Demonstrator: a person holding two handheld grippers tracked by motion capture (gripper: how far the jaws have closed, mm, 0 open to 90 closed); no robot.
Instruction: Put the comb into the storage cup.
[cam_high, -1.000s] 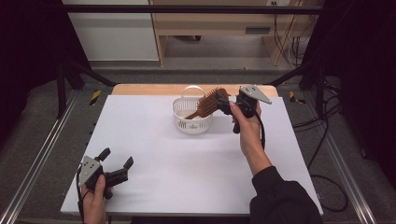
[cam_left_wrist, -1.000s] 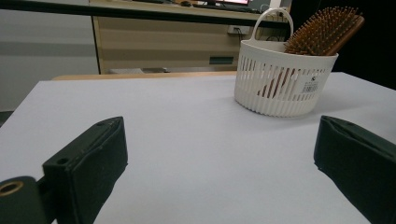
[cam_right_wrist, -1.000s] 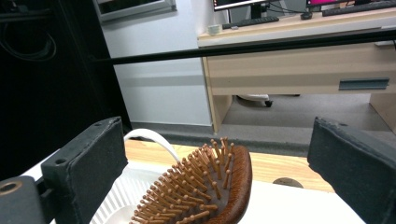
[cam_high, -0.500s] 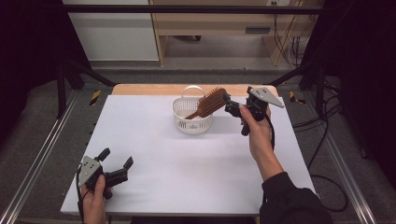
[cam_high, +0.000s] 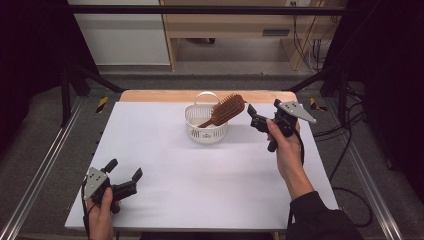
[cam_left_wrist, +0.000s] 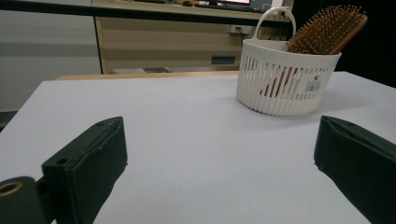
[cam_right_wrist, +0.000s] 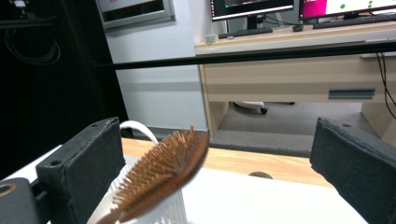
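Both tools released: right tool (cam_high: 256, 118) right of ctr, just beside hairbrush (cam_high: 226, 109) leaning in white basket (cam_high: 206, 127); left tool (cam_high: 123, 176) lower left on counter (cam_high: 210, 180).

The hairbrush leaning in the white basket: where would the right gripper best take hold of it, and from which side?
Probably by the head of the hairbrush, the part that juts above the rim of the basket toward the right gripper. The handle slants down inside the basket behind the slatted wall. Come in from the basket's right, with the open jaws closing across the flat head.
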